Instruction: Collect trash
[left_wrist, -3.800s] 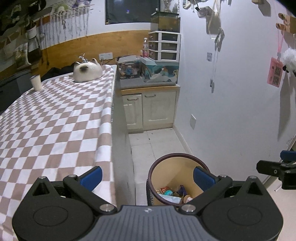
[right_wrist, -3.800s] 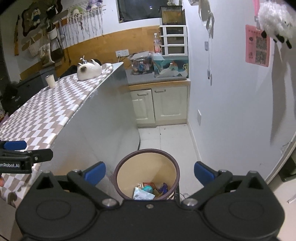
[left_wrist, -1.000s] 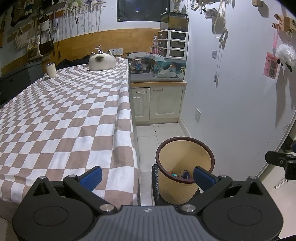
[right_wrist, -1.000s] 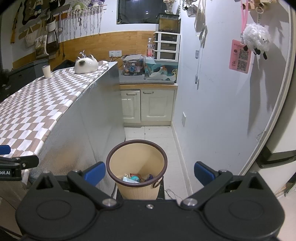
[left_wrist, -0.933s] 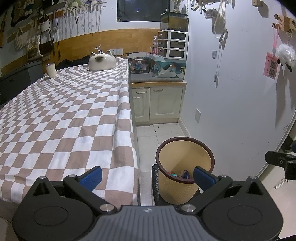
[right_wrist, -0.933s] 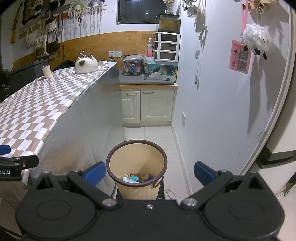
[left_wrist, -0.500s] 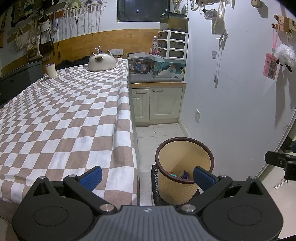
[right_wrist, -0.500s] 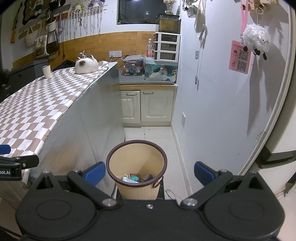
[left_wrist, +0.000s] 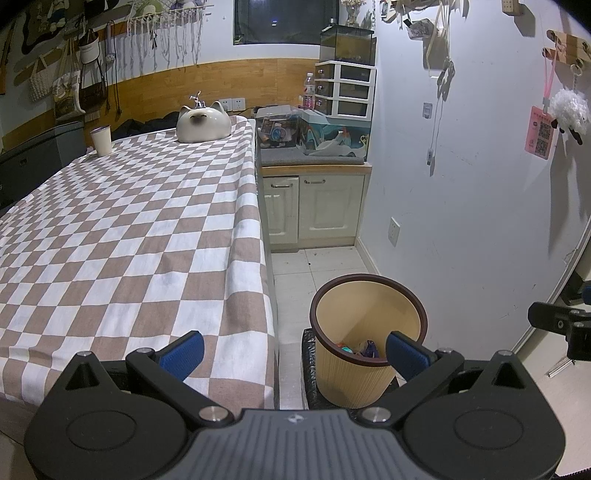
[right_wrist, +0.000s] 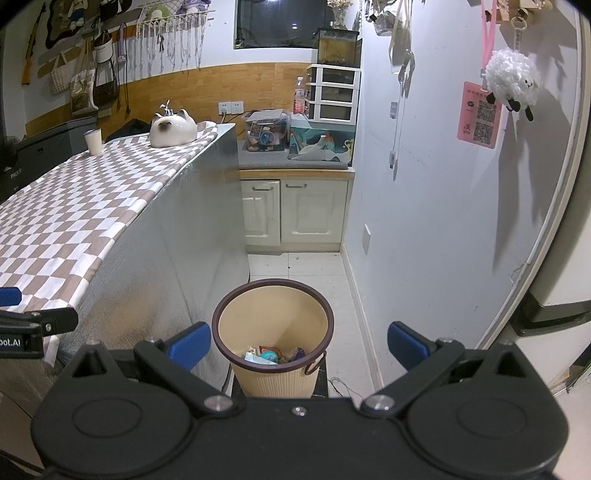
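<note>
Left gripper (left_wrist: 293, 350): fingers (left_wrist: 183, 349) spread wide, nothing between them. Bench (left_wrist: 129, 229) with checked cloth on the left; cat-shaped pot (left_wrist: 202, 124) and cup (left_wrist: 101, 140) at its far end. Bin (left_wrist: 364, 332) stands on the floor just beside the bench edge, on a black mat (left_wrist: 308, 387); trash (left_wrist: 360, 348) lies at its bottom. Right gripper's tip (left_wrist: 561, 326) shows at the right edge. Cabinet (left_wrist: 317, 206) behind.

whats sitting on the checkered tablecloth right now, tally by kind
cat-shaped ceramic pot: 1
paper cup: 1
total: 2
No loose trash shows on the checkered tablecloth; the scraps are in the trash bin on the floor.
</note>
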